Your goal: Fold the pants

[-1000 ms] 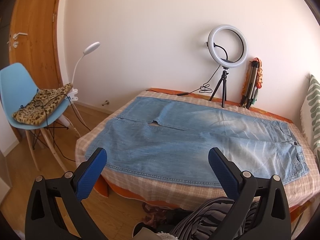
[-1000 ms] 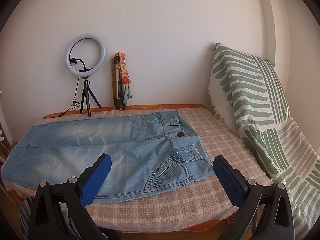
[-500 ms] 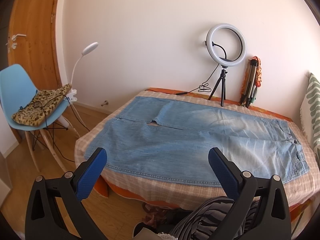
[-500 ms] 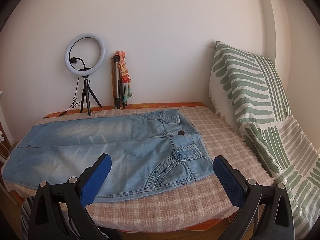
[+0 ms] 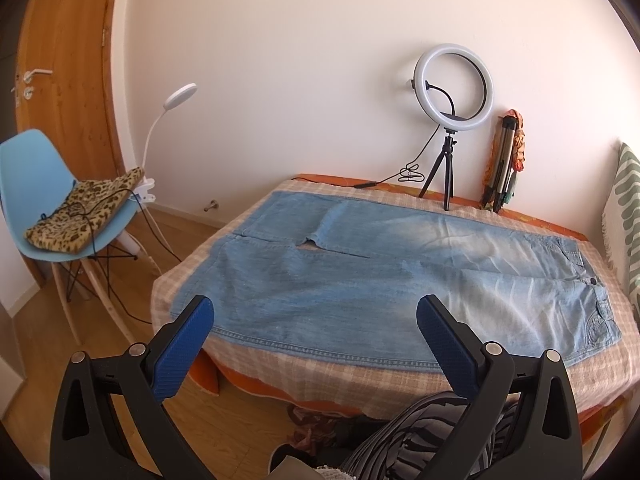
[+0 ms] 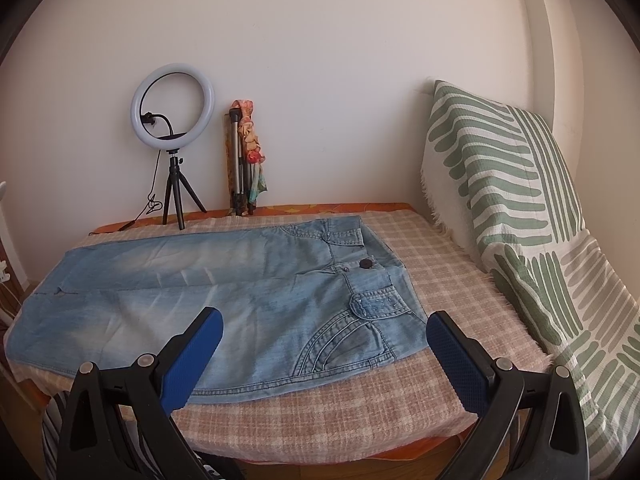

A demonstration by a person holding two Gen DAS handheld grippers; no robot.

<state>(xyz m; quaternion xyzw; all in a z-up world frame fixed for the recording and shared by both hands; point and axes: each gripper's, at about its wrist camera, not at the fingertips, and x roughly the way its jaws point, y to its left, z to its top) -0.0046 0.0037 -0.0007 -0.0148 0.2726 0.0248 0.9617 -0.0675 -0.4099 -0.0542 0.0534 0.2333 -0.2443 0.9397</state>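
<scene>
Light blue denim pants [image 5: 360, 276] lie flat and unfolded across a bed covered in a beige checked blanket [image 5: 340, 376]. The leg ends point left, the waistband with its dark button [image 6: 365, 264] and pockets lies to the right. My left gripper [image 5: 316, 316] hovers open in front of the bed's near edge, over the leg end, holding nothing. My right gripper [image 6: 324, 330] is open too, above the near hem by the waist pocket [image 6: 376, 305], its blue pads [image 6: 456, 354] wide apart. The same pants [image 6: 224, 292] fill the right wrist view.
A ring light on a tripod [image 5: 452, 92] and a folded tripod [image 5: 502, 164] stand at the back against the wall. A green-striped throw [image 6: 520, 216] covers the right end. A blue chair with a leopard cushion [image 5: 48, 208], a white lamp [image 5: 180, 96] and a wooden door [image 5: 68, 52] are left. Striped fabric [image 5: 408, 440] is below.
Both views have shifted slightly, with the bed sitting a little lower and closer in frame. The pants lie the same and both grippers stay open.
</scene>
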